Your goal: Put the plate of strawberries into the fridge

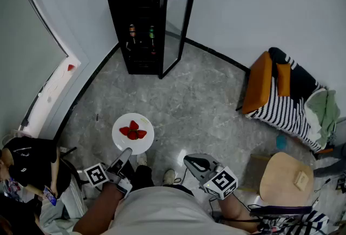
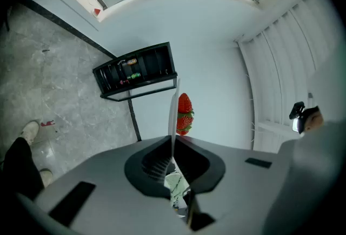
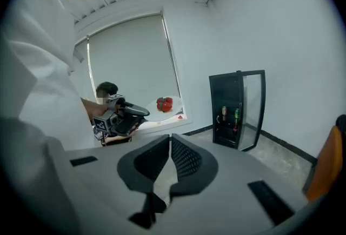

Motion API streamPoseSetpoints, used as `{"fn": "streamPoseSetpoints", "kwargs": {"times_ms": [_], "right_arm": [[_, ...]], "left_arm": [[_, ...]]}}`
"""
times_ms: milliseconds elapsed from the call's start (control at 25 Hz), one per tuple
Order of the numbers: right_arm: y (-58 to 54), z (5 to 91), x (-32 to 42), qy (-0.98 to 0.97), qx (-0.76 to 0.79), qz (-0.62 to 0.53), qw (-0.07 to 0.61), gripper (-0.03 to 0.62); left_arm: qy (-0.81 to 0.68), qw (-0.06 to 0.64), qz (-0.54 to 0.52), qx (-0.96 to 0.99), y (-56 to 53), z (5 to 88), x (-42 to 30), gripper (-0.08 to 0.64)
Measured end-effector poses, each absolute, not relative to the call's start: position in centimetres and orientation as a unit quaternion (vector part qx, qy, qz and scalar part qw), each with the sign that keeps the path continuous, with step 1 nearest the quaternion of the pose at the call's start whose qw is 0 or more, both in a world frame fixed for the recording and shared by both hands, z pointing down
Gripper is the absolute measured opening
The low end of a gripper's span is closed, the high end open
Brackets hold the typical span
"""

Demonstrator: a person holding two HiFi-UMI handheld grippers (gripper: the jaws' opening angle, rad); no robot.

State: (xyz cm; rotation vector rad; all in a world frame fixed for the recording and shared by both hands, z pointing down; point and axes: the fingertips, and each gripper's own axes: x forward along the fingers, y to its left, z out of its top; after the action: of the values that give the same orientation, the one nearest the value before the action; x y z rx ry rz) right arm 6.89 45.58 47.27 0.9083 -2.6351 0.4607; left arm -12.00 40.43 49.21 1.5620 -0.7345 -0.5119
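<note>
Carrying a white plate (image 1: 146, 142) of strawberries (image 1: 133, 131) above the grey floor (image 1: 194, 109), at about 7 o'clock from the head view's centre. Pinching its near rim at 6 o'clock with the left gripper (image 1: 127, 152), jaws pressed tight on the thin edge. Holding the right gripper (image 1: 188, 161) at 4 o'clock of the plate, apart from it, jaws pressed together on nothing. Facing the black fridge (image 1: 138, 26) at 12 o'clock, well apart from the plate, with its glass door (image 1: 178, 28) swung open and bottles (image 1: 141, 34) on a shelf inside. Off at 3 o'clock, an orange cushion (image 1: 258, 82); at 4 o'clock, a round wooden stool (image 1: 285, 177).
</note>
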Motion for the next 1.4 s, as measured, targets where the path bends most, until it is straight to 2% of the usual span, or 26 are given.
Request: {"fn": "streamPoseSetpoints", "kwargs": {"times_ms": [440,640,720,800,960,1120,1240,1400], "right_arm": [[38.7,45.9,1.0,-0.924,0.308,0.141,0.176,0.026],[33.9,45.0,-2.5,-0.921,0.321,0.138,0.172,0.029],[32.1,44.7,-4.2,-0.921,0.325,0.127,0.172,0.048],[30.5,44.5,-5.9,-0.921,0.328,0.118,0.172,0.098],[28.1,44.3,-8.4,-0.921,0.326,0.131,0.169,0.103],[24.9,44.7,-8.1,-0.920,0.323,0.123,0.184,0.103],[21.3,44.7,-7.2,-0.922,0.324,0.124,0.172,0.103],[15.1,44.8,-5.7,-0.930,0.310,0.118,0.159,0.103]], "left_arm": [[-0.315,0.623,-0.234,0.677,34.2,49.4,-16.9,0.023],[-0.314,0.602,-0.219,0.701,29.6,49.6,-20.3,0.023],[-0.314,0.598,-0.212,0.706,27.9,50.0,-21.8,0.024],[-0.312,0.598,-0.206,0.709,26.4,50.5,-23.1,0.025],[-0.298,0.616,-0.212,0.698,23.2,51.0,-24.1,0.023],[-0.295,0.627,-0.220,0.687,19.7,52.1,-23.6,0.023],[-0.282,0.654,-0.252,0.655,16.4,52.2,-22.2,0.023],[-0.293,0.649,-0.252,0.656,10.6,52.4,-20.8,0.024]]}}
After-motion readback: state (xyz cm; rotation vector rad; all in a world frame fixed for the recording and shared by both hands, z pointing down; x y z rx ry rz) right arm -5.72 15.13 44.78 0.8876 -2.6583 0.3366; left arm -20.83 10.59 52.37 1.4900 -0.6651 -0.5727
